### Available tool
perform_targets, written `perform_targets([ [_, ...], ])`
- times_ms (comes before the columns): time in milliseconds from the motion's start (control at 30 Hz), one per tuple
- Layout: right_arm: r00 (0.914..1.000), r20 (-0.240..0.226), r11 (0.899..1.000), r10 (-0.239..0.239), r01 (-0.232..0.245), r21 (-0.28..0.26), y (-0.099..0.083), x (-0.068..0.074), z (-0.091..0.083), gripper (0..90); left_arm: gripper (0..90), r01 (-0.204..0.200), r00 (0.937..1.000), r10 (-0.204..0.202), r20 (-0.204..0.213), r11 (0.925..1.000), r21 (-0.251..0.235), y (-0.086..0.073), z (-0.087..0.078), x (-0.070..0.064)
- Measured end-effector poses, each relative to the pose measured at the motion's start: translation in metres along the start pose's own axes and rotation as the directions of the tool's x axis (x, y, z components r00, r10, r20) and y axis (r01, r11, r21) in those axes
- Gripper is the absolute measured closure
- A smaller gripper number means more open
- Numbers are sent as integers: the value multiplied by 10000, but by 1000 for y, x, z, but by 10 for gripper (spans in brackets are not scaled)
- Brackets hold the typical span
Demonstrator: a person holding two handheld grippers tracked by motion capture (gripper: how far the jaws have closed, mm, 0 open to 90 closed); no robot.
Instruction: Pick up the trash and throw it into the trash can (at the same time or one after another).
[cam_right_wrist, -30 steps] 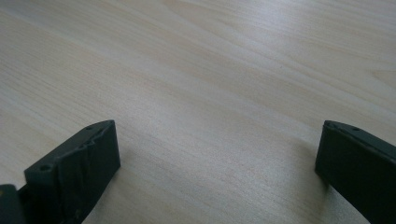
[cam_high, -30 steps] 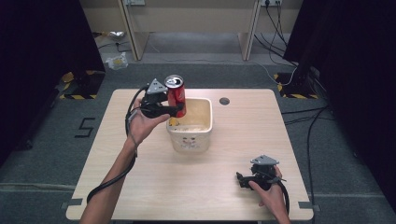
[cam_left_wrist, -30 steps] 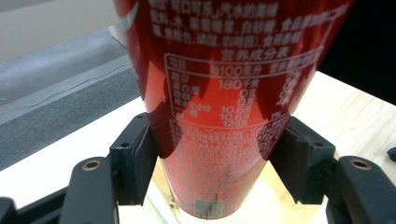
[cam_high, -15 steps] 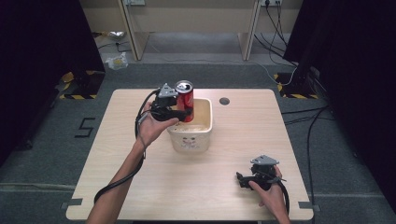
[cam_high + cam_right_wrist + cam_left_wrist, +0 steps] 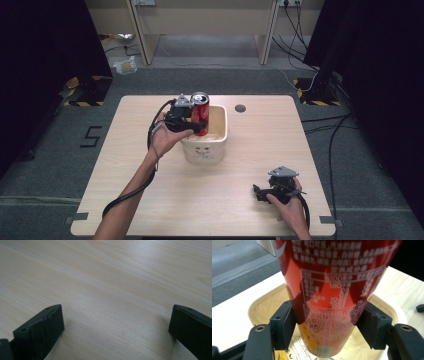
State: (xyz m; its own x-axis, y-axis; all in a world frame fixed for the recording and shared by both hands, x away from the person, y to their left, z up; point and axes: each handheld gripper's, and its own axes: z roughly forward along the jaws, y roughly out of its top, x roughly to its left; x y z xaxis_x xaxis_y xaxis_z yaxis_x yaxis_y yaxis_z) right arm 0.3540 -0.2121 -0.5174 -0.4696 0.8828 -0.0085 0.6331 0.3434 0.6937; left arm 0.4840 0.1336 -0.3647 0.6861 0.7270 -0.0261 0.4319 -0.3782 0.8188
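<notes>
Your left gripper (image 5: 192, 120) is clamped on the red can (image 5: 201, 113), which stands upright directly over the cream tub (image 5: 219, 142), long axis vertical, base inside the rim. Your right gripper (image 5: 265, 192) rests wide open and empty on the table (image 5: 260, 140), well apart. The tub floor under the can is hard to make out.

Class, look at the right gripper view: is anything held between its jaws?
No; the right gripper stands open over bare table.
</notes>
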Motion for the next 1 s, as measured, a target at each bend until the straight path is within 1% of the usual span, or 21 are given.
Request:
perform_targets([
  [167,10000,-1,10000,-3,3,-1,0,0,0,0,342,-5,10000,5,13,10000,42,1,-1,-1],
  [433,10000,1,10000,-6,6,-1,0,0,0,0,340,114,9999,-114,-30,9999,36,0,5,2],
  [633,10000,1,10000,-4,4,-4,0,0,0,0,338,190,9998,-190,34,9998,-7,-1,4,4],
  [767,10000,0,10000,1,-1,0,0,0,0,1,335,215,9998,-215,1,9998,-28,-3,3,6],
  [1000,10000,-13,10000,29,-29,-16,0,0,0,0,310,249,9997,-249,13,9997,-67,-4,2,6],
])
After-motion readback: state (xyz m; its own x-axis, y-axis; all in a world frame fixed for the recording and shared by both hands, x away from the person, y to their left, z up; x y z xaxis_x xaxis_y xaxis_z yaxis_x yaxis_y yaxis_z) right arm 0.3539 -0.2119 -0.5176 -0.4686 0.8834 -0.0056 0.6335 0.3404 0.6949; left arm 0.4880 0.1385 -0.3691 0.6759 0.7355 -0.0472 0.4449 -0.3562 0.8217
